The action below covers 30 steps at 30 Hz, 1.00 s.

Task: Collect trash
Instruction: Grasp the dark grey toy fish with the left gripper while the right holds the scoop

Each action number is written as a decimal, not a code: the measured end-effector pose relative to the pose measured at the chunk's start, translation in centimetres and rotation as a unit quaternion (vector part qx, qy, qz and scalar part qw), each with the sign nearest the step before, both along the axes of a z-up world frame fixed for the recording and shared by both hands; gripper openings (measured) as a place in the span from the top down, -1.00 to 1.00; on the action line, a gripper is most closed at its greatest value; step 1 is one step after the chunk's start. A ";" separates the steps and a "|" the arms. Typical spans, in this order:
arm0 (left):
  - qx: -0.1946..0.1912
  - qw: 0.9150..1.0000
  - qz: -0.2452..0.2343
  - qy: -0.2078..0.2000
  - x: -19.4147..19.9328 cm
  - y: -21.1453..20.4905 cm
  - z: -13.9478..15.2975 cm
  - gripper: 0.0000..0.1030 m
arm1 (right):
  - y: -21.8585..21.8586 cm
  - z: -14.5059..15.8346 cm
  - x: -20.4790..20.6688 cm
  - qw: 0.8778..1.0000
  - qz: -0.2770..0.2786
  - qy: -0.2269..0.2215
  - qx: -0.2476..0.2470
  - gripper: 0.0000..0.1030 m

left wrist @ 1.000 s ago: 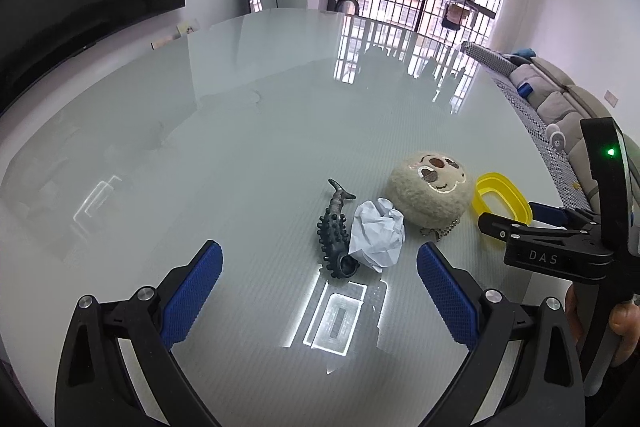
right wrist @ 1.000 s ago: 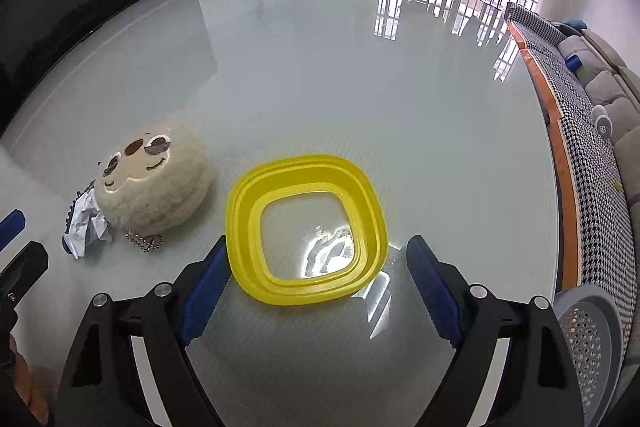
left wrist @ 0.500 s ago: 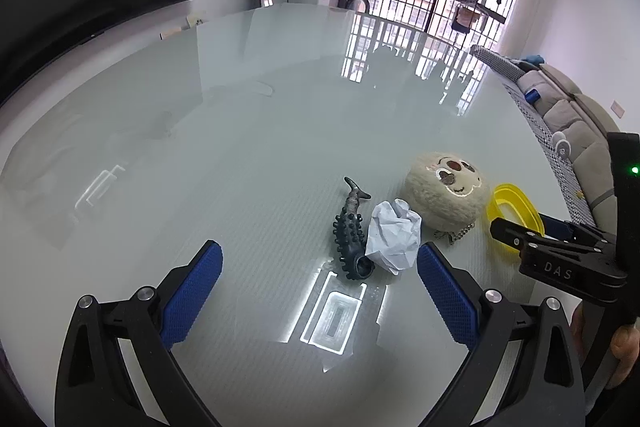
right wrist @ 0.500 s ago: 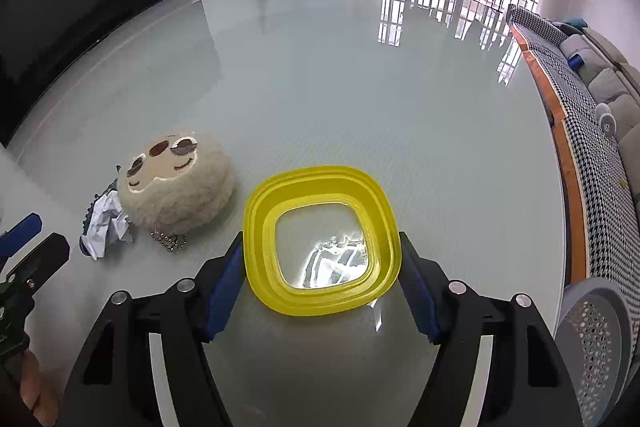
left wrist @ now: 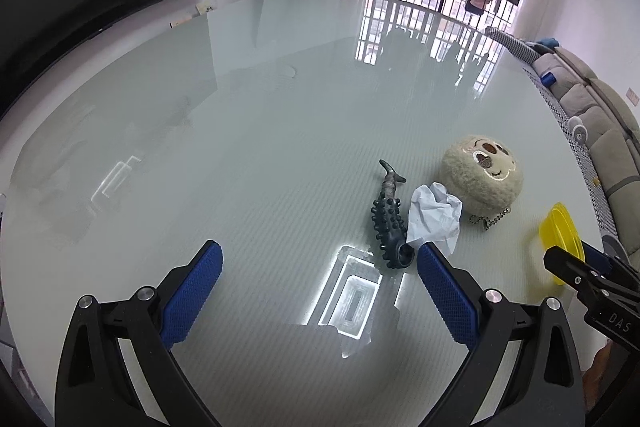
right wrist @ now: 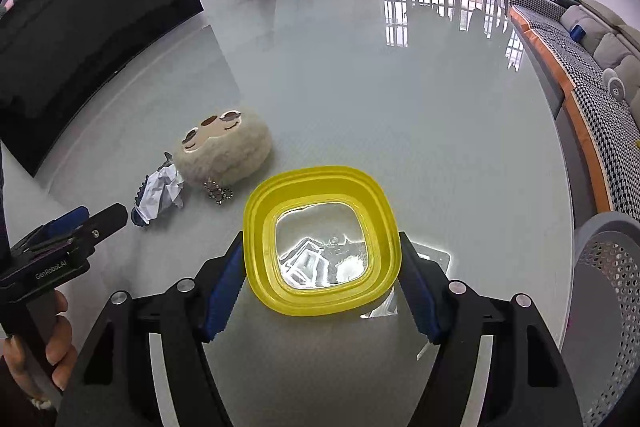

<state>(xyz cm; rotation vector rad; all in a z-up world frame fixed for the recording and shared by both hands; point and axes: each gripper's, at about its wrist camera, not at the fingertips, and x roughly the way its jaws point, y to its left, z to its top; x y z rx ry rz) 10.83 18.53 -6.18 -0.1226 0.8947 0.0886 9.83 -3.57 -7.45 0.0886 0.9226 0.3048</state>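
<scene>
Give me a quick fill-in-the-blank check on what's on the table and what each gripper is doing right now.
1. The right gripper is shut on the ____ container.
2. The crumpled paper lies between the spiky dark toy and the ____ toy.
3. The left gripper is ____, with nothing between its pads.
4. A short ball ____ hangs off the plush toy.

Missing words: yellow; plush; open; chain
</scene>
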 end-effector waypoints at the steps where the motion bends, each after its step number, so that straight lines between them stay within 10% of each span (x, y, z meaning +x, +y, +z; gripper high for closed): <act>1: 0.003 1.000 0.001 0.003 0.1 0.0 -0.1 -0.86 | 0.1 0.0 0.1 1.000 0.000 0.000 0.000 -0.34; 30: 0.048 0.999 0.011 -0.009 1.7 3.4 1.3 -0.86 | -0.1 0.1 0.9 1.000 0.005 0.002 0.015 -0.34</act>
